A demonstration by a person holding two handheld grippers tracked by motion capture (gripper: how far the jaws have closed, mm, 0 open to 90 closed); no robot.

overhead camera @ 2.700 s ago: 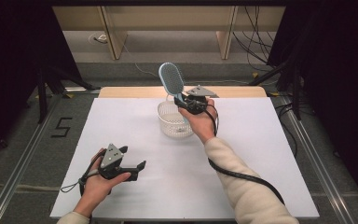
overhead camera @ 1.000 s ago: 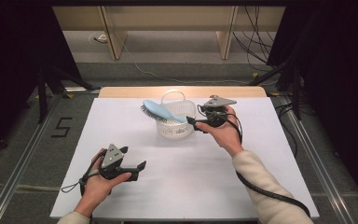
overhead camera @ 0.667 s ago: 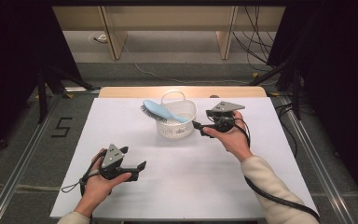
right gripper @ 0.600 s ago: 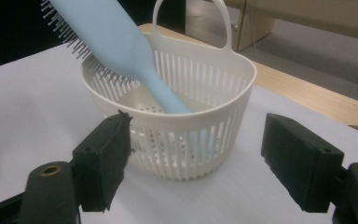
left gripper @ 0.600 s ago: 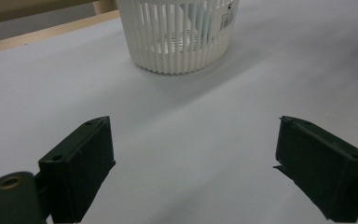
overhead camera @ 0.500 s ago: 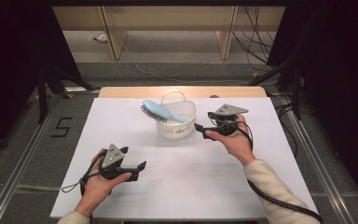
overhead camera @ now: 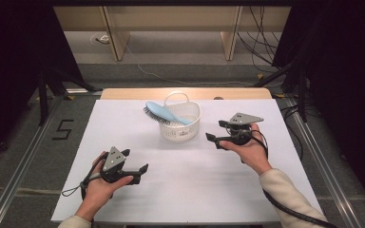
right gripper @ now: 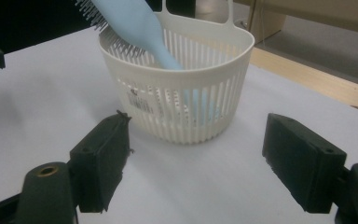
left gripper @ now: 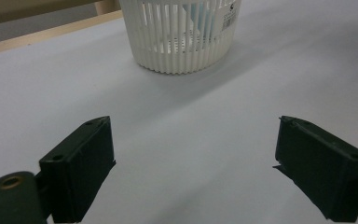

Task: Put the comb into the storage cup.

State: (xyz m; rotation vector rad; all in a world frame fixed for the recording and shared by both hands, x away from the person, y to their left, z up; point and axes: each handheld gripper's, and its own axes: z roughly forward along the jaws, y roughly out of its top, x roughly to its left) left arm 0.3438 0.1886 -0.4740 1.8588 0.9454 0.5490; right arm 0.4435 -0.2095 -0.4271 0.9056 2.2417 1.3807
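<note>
While the white slatted basket point(overhead camera: 180, 124) stands on the white table point(overhead camera: 190, 185) toward its far edge, a light blue hairbrush point(overhead camera: 164, 113) lies slanted in it, handle down inside and bristled head sticking out over the rim on the side away from the right gripper point(overhead camera: 216, 141). That gripper sits just beside the basket, near the table surface, pointing at it; its jaws stand wide apart with nothing between them, and the pads touch neither basket nor brush. From the basket the left gripper point(overhead camera: 140, 161) lies well apart, toward the near edge of the table, held in the person's hand, its jaws likewise spread wide and empty, aimed up the table at the basket's wall.
</note>
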